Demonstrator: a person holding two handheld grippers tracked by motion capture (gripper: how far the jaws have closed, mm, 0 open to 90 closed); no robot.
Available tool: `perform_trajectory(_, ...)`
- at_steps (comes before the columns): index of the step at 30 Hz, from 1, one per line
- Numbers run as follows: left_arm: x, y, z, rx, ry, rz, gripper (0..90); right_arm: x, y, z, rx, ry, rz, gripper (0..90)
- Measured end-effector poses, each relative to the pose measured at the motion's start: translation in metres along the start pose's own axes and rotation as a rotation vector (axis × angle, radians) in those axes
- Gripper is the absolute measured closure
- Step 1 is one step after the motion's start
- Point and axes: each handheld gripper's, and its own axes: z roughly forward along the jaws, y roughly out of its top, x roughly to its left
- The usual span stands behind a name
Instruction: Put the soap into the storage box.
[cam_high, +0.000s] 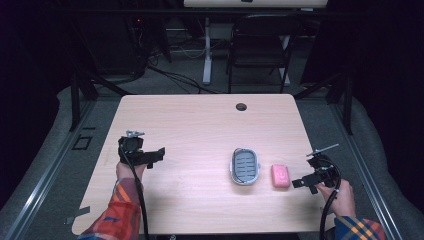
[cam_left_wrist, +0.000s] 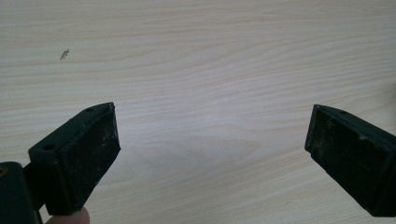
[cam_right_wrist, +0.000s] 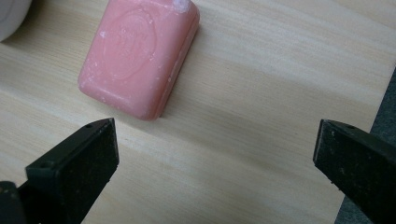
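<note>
Soap dish: grey, slatted tray, nothing in it, mid-table. Pink soap bar: flat on the wood just beside the dish. Right gripper: jaws wide apart, holding nothing, near the soap. Left gripper: jaws wide, holding nothing.

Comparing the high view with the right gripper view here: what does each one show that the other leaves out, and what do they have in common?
The high view alone takes in the grey oval slatted soap dish with its slats, the left gripper over bare table, the round cable hole and the black folding chair beyond.

The right gripper view alone gives the oval stamp pressed into the soap's top and white flecks on it, plus the right gripper with jaws standing wide apart, nothing between them.

Both show the pink rectangular soap bar lying flat on the light wooden table, ungripped.
</note>
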Motion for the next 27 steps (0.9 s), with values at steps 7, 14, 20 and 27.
perform_trajectory(7,0.001,0.000,0.001,-0.005,-0.004,-0.006,0.2,-0.001,0.000,0.002,0.024,0.000,0.005,0.0)
perform_trajectory(14,0.000,0.001,0.002,0.015,-0.017,0.006,0.2,0.001,-0.001,0.001,0.021,0.004,0.025,0.0)
perform_trajectory(20,-0.002,0.001,0.002,-0.002,-0.024,0.012,0.0,0.004,0.001,-0.002,0.021,-0.005,0.035,0.0)
perform_trajectory(27,0.000,0.000,0.002,-0.008,-0.033,-0.004,0.0,0.011,0.002,-0.002,-0.003,-0.007,0.053,0.0)
